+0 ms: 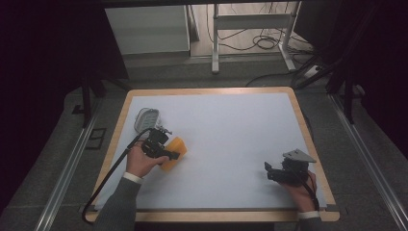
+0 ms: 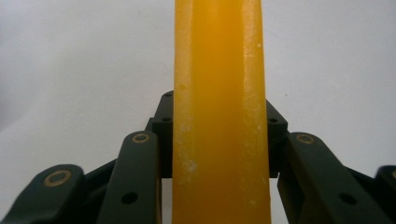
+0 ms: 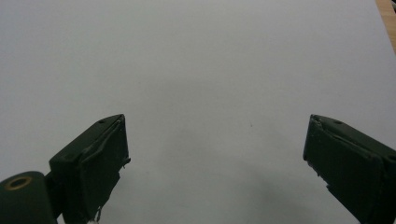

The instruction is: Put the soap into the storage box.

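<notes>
From the high view, your left gripper (image 1: 169,155) pinches an orange block (image 1: 174,150) over the left part of the white sheet (image 1: 231,144), just in front of a pale grey oval object (image 1: 146,120) that lies near the sheet's far-left corner; what that object is cannot be told. Your right gripper (image 1: 269,172) rests near the sheet's right edge, well apart from the block, holding nothing. The sheet covers a wooden-rimmed table (image 1: 298,108); beyond it the room is dim, with a white cabinet (image 1: 149,29), a metal frame (image 1: 250,24) and loose cables (image 1: 262,43) on a grey floor

From the left gripper view, the orange block (image 2: 219,112) stands upright between the black jaws, which press on both its narrow sides low down. Its face looks smooth and waxy with pale specks and rounded edges, so judge it light, fairly stiff and a little slippery; a soap-like bar of this kind may mark under hard pressure. Your grip across the flat sides near the middle seems the sound place to hold it, since the rounded edges would let it twist

From the right gripper view, the right gripper (image 3: 217,154) has its jaws spread wide over the bare white sheet (image 3: 196,65), matte and even, with a strip of the wooden rim (image 3: 388,18) at the upper right
</notes>
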